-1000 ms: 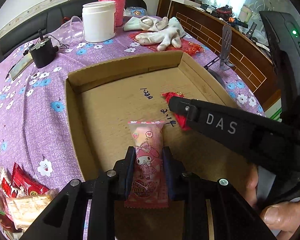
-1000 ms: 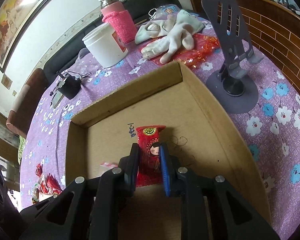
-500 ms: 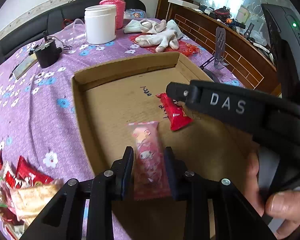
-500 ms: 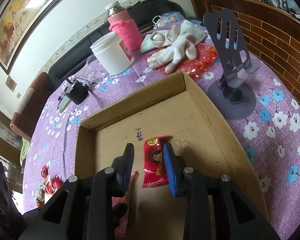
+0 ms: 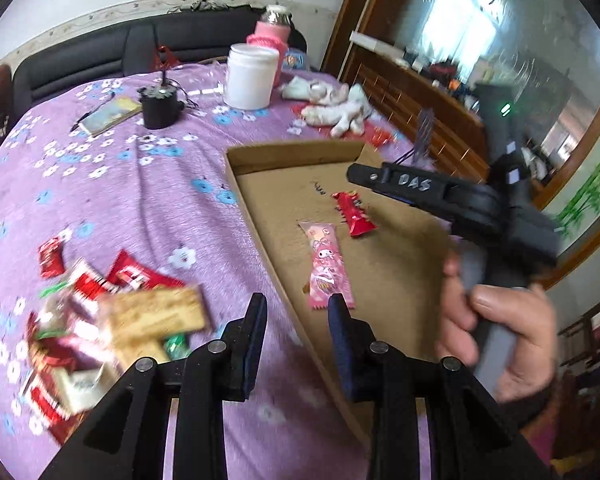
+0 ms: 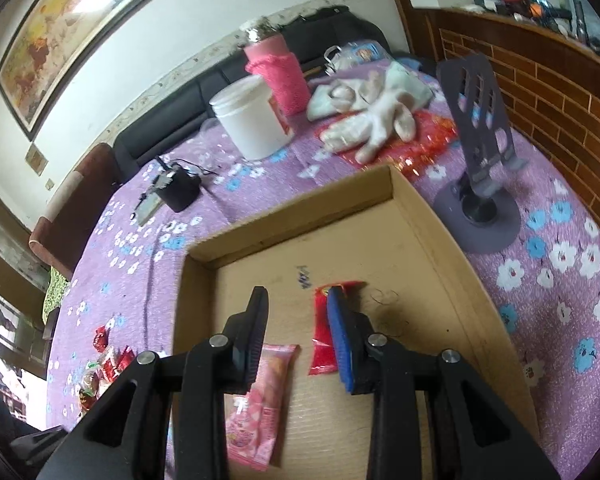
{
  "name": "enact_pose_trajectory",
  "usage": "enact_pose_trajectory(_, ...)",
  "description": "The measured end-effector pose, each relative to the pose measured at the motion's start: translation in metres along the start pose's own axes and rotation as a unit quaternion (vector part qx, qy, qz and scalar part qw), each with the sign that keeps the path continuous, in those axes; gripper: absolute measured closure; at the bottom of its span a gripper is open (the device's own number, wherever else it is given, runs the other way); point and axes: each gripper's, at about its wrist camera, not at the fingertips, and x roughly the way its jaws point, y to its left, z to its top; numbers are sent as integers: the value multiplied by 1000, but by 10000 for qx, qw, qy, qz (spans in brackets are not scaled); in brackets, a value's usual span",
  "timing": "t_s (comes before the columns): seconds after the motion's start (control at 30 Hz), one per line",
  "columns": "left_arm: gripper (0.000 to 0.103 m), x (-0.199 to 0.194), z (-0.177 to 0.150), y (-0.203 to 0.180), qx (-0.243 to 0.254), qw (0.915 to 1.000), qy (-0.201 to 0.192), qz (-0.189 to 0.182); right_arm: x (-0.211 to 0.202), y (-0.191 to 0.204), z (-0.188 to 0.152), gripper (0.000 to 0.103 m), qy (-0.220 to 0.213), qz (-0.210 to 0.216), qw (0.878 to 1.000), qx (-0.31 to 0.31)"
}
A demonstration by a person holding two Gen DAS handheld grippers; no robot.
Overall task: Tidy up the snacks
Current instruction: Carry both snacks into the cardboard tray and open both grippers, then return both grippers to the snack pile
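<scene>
Now my left gripper (image 5: 296, 316) hangs over the purple cloth beside the cardboard tray's (image 5: 260, 216) near left wall, its jaws having just been opening, parted a little with nothing between them. Beyond its fingertips the pink snack packet (image 5: 326, 266) lies flat on the tray floor, long axis running away from me, its top end pointing toward the far wall. Just past it lies the red snack packet (image 5: 352, 214), roughly parallel and slightly skewed, apart from the pink one. My right gripper (image 6: 296, 326) hovers above the tray, jaws just opened and empty, the red packet showing beside its blue pad. Left of the tray, a blurred heap of snacks (image 5: 100, 320) sits on the cloth.
</scene>
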Motion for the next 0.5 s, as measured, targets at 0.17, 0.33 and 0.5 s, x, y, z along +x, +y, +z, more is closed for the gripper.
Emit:
enact_pose_trajectory(0.17,70,-56,-25,27,-8,9992,-397,65,-10,21,-5,74,-53,179,9997,-184)
enact_pose_trajectory(0.33,60,-97,-62,100,-622,9957,-461,509,-20,64,-26,72,333,751,9957,-436)
enact_pose_trajectory(0.5,60,-93,-89,176,-1705,9825,-101,744,-20,108,-59,70,774,1206,9870,-722)
